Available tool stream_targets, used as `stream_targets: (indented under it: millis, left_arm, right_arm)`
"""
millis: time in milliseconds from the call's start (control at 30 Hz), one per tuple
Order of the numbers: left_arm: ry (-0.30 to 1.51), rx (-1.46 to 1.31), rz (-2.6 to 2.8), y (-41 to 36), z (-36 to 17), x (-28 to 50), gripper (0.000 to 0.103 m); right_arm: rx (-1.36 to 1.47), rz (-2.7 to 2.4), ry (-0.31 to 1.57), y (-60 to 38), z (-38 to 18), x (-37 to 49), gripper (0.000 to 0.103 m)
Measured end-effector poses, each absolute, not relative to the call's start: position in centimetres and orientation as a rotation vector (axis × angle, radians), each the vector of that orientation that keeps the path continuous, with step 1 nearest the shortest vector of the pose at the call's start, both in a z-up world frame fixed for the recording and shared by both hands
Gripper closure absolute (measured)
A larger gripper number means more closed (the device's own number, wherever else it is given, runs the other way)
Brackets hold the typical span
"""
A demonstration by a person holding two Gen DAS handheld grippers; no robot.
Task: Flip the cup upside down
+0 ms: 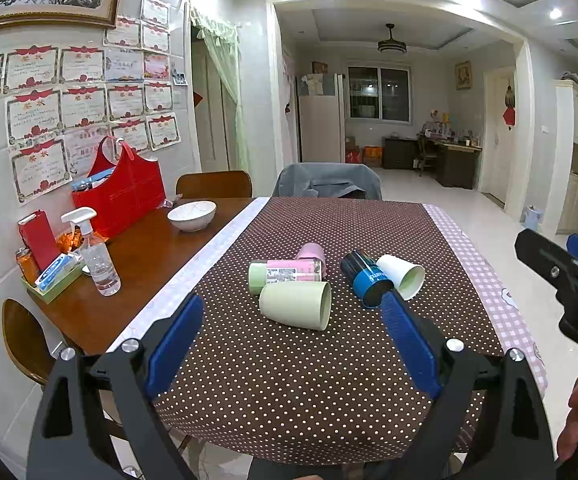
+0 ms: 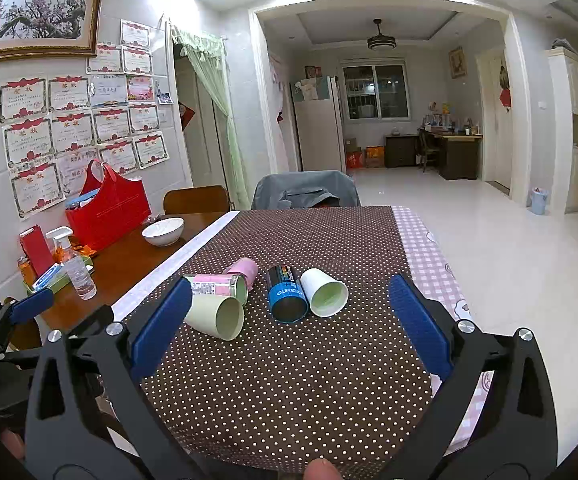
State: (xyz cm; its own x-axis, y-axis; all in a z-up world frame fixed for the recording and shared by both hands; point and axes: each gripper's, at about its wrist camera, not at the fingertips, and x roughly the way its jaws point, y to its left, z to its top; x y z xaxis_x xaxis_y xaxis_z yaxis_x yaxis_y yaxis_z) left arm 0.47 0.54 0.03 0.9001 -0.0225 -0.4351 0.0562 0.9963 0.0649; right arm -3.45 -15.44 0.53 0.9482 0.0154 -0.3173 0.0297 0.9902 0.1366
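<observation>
Taking the brown polka-dotted tablecloth [image 1: 329, 380] as the landmark: off its left edge, on bare wood, a clear plastic spray bottle with a white trigger [image 1: 96, 254] is standing upright, and farther back a white ceramic bowl [image 1: 192, 215] is sitting near a red handled tote bag [image 1: 123, 196]; on the cloth itself five containers are lying on their sides in a loose cluster; leftmost, a pale green plastic cup [image 1: 295, 305] is lying with its mouth facing right, touching a green-and-pink labelled tube [image 1: 285, 273] just behind it; a small pink plastic cup [image 1: 311, 251] is resting behind that tube; to the right a dark blue cylindrical can [image 1: 365, 278] is lying beside a white paper cup with a greenish inside [image 1: 403, 276], the two touching; the left gripper [image 1: 293, 344] is hovering over the near part of the cloth, its blue-padded jaws spread wide and holding nothing, the pale green cup lying just beyond them; the right gripper [image 2: 291, 328] is hovering likewise, jaws spread wide and empty, framing the can and paper cup.
</observation>
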Motion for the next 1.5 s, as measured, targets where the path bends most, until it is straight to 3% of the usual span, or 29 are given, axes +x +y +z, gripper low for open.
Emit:
stream_targets:
  millis: [1100, 1500]
  left_arm:
    - [0.503, 0.078, -0.06, -0.3, -0.6, 6.0, 0.014]
    - [0.677, 0.062, -0.11, -2.2, -3.4, 13.5, 0.014]
  right_arm:
    - [0.128, -0.008, 0.411, -16.7, -0.5, 2.5, 0.006]
    - [0.158, -0.019, 0.542, -19.6, -3.1, 8.3, 0.006]
